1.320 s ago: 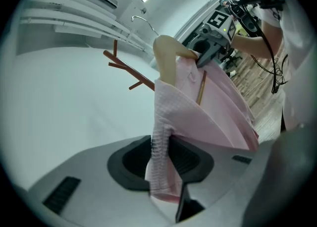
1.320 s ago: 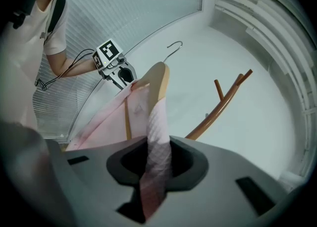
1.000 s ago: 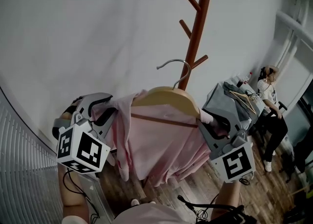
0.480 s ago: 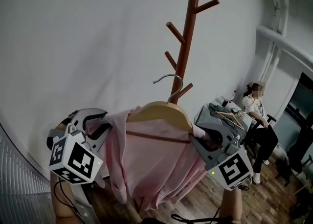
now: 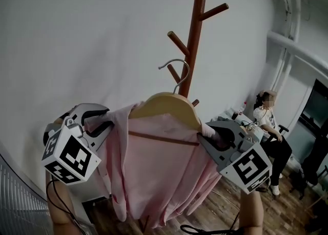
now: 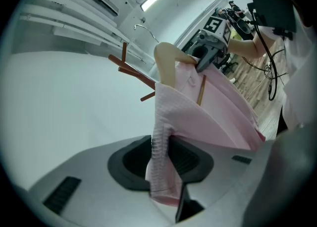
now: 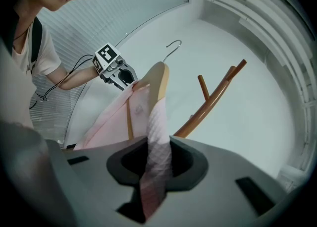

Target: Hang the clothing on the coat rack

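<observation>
Gripping the pink shirt [image 5: 159, 167] by its two shoulders, left claw [image 5: 105, 121] and right claw [image 5: 212, 136] each pinched shut on cloth, with the wooden hanger [image 5: 164, 104] spanning lengthwise between them and its metal hook [image 5: 177, 70] midway above, near the coat rack [image 5: 193, 39] beyond, not yet on a peg.

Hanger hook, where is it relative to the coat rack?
In the head view the metal hook stands centre frame atop the wooden hanger, just left of the coat rack; the right gripper view shows it caught on no peg.
</observation>
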Motion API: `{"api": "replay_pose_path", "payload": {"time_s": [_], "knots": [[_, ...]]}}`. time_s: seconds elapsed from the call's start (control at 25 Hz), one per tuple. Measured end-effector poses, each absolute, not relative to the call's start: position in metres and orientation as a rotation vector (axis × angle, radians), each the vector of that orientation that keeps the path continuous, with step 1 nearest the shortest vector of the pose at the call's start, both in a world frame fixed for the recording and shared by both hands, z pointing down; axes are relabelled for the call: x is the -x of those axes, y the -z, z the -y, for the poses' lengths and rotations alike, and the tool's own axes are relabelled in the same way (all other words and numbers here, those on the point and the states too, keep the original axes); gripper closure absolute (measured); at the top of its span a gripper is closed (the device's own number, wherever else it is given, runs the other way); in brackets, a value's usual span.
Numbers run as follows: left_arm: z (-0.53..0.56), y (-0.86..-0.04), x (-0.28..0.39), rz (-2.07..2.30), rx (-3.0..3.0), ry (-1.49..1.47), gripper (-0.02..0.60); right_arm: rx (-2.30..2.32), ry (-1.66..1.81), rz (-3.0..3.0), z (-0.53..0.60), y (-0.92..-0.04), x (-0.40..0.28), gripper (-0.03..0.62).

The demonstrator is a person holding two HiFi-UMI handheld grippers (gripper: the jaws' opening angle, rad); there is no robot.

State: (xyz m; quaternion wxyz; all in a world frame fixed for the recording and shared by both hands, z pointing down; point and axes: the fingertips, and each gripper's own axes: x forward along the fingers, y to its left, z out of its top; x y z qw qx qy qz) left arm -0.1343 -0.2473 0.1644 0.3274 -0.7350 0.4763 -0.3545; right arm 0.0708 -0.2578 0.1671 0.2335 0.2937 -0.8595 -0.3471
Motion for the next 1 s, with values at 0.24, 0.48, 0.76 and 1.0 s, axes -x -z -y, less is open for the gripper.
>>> {"api": "replay_pose_path", "payload": {"time_s": [0.24,0.48,0.76,1.0], "knots": [[0.243,-0.158,0.136,-1.224,1.959,0.936,0.462,-0.769,0.912,2.374,0.249,-0.160,-0.068,0.508],[0.257,-0.165,0.136,-1.188,1.980,0.931,0.463,-0.773,0.857,2.367,0.253,-0.165,-0.070,0.510],[0.268,-0.166,0.131,-1.139,2.022,0.921,0.463,-0.793,0.709,2.414,0.255,-0.169,-0.070,0.514],[0.284,-0.176,0.127,-1.103,2.060,0.920,0.463,-0.794,0.651,2.402,0.266,-0.178,-0.074,0.514]]}}
